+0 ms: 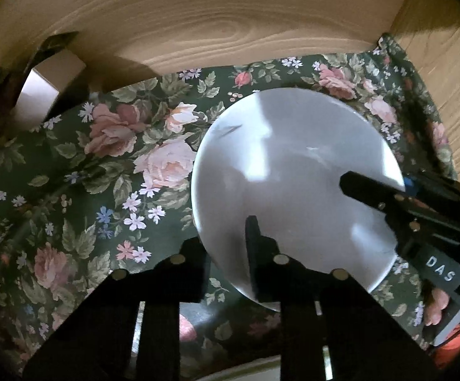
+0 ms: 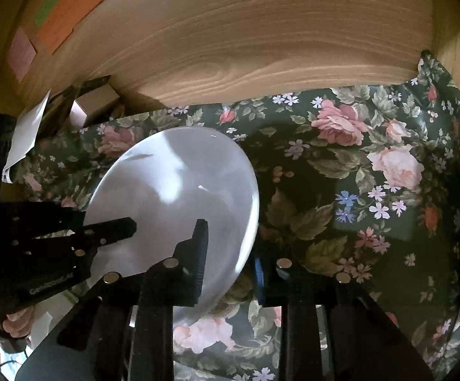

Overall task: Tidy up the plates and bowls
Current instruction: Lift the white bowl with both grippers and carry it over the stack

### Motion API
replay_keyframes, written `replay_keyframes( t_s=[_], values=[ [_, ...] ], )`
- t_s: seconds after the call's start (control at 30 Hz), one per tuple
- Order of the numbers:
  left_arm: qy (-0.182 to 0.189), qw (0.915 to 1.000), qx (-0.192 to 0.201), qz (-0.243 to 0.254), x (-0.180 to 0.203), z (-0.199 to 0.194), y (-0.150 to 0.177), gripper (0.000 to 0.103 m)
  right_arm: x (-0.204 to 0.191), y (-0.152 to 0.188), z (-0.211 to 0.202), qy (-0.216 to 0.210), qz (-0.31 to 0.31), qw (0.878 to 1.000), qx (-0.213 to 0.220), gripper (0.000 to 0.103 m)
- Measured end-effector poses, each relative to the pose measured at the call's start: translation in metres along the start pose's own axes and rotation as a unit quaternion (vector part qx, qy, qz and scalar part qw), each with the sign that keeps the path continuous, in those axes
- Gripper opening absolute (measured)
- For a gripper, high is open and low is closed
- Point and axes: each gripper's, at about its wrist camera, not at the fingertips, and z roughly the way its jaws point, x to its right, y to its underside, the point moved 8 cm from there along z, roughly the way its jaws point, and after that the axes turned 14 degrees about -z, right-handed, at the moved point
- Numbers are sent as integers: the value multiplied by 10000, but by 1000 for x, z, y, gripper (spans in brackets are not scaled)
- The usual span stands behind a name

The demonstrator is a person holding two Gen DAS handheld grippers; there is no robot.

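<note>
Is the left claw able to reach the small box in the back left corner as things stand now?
Probably not at once: the left claw sits over the rim of the white plate, which the right claw also straddles. The floral liner toward the box looks unobstructed.

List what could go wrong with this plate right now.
1. The white plate is tilted above the floral liner, and both tools, left and right, grip only its rim; it might slip and drop.
2. The wooden back wall stands close behind; pushing further could knock the rim against it.
</note>
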Motion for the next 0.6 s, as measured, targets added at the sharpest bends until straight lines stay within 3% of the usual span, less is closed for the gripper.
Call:
replay_keyframes(
  t_s=[0.2, 0.6],
  values=[
    [29, 9999, -46, -119, -3, -5, 1, 18, -2, 1, -9, 72, -35, 10000, 49, 19],
    [220, 9984, 466, -215, -10, -59, 13, 18, -32, -7, -52, 190, -211, 9982, 521, 19]
  ],
)
